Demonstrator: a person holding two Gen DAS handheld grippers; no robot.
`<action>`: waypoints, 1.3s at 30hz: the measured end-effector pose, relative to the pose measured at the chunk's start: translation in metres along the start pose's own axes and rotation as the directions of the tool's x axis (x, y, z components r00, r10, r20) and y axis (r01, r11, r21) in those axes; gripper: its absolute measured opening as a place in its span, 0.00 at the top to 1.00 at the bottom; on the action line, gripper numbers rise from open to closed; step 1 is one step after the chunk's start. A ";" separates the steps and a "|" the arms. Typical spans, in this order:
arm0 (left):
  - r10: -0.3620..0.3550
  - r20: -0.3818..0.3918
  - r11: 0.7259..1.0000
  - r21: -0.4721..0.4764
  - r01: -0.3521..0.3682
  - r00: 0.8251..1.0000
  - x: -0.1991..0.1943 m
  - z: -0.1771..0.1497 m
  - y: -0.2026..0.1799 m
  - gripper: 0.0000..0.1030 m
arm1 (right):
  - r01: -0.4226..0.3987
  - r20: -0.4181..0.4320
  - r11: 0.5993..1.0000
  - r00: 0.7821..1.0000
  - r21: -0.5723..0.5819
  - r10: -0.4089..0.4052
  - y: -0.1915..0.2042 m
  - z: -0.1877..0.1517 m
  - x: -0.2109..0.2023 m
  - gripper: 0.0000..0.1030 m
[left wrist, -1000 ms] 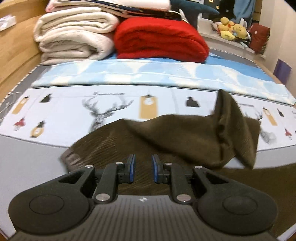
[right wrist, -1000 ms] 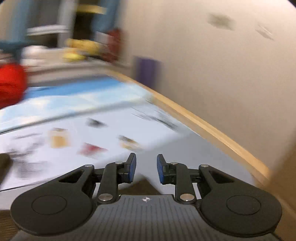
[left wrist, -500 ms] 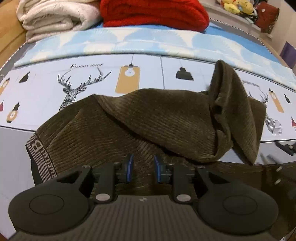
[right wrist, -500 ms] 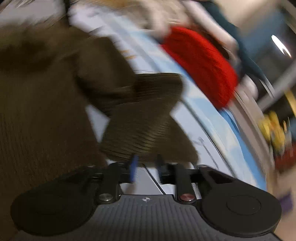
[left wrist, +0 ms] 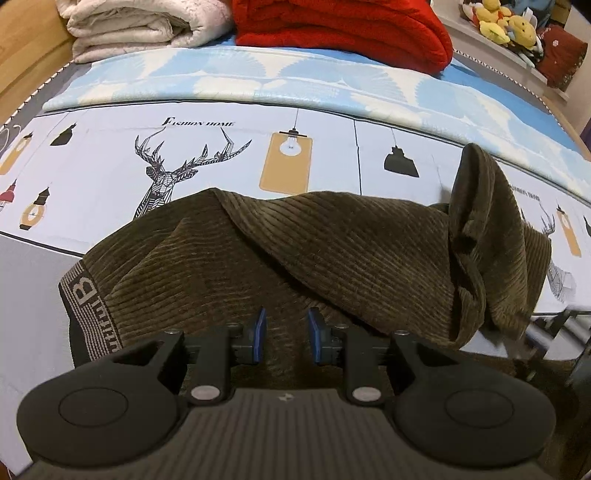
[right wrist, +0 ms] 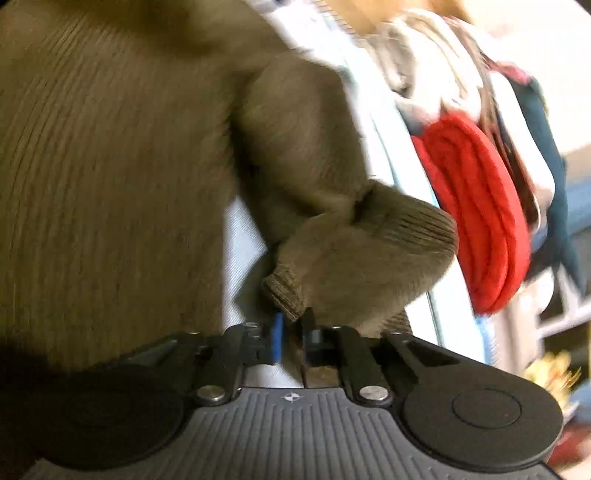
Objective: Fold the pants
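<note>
Left wrist view: the pants (left wrist: pixel 295 251), in brown corduroy, lie crumpled on the bed (left wrist: pixel 110 155), directly ahead of and beneath the left gripper (left wrist: pixel 285 334). The waistband (left wrist: pixel 88 306), marked with woven lettering, sits at the left; a leg end (left wrist: pixel 491 236) stands bunched up at the right. The jaws of this gripper stand apart with a clear gap above the fabric, and nothing is pinched between them. A folded red blanket (left wrist: pixel 343 29) and a cream blanket (left wrist: pixel 147 26) rest at the far end of the bed, well apart from the pants.

Right wrist view: this picture is blurred. The right gripper (right wrist: pixel 291 334) is clenched on the ribbed cuff (right wrist: pixel 284 295) of a leg; its jaws have just been closing, with the cuff edge between them.

Handling: judge the garment as soft, limp and light. It holds no shape and drapes from any single point of hold. The ribbed pile should give good friction, so slip is unlikely. Take hold at reinforced edges: the waistband for the left gripper, the cuff hem for the right. Pinch all layers together, or the lower layer may drag and spoil the fold. Keep tension between both holds to spread the cloth flat.
</note>
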State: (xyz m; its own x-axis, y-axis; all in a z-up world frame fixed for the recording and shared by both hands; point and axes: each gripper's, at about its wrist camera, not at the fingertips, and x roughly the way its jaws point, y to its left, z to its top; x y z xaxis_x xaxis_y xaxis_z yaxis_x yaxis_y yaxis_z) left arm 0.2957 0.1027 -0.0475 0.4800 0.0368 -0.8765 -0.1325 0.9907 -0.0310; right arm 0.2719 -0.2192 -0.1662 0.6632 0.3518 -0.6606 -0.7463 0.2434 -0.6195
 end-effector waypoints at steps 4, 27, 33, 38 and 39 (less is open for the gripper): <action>-0.004 0.025 1.000 -0.019 0.005 1.000 -0.004 0.004 -0.003 0.74 | 0.030 0.135 0.825 0.982 0.564 -0.128 -0.110 0.000 -0.031 0.95; -0.205 -0.036 0.900 0.386 0.203 0.978 0.044 -0.012 -0.147 0.45 | 0.356 -0.500 -0.647 0.865 0.674 -0.045 -0.167 -0.312 -0.132 0.96; -0.123 -0.076 0.875 0.462 0.144 0.989 0.084 -0.023 -0.156 0.62 | 0.223 -0.402 -0.628 0.902 0.745 -0.157 -0.172 -0.333 -0.146 0.96; -0.116 -0.076 0.881 0.454 0.138 0.990 0.078 -0.009 -0.137 0.94 | 0.052 -0.349 -0.570 0.835 0.820 -0.426 -0.194 -0.316 -0.191 0.97; -0.172 -0.057 0.872 0.456 0.179 0.983 0.063 -0.004 -0.134 0.94 | 0.100 -0.421 -0.606 0.807 0.789 -0.414 -0.193 -0.315 -0.199 0.97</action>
State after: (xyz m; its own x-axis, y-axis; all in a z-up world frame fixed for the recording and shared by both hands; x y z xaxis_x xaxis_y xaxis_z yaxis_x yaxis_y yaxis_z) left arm 0.3400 -0.0283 -0.1004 0.4457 -0.1419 -0.8838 0.3655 0.9301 0.0350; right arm 0.3014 -0.6208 -0.0485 0.8683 -0.1978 -0.4549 0.4740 0.6008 0.6437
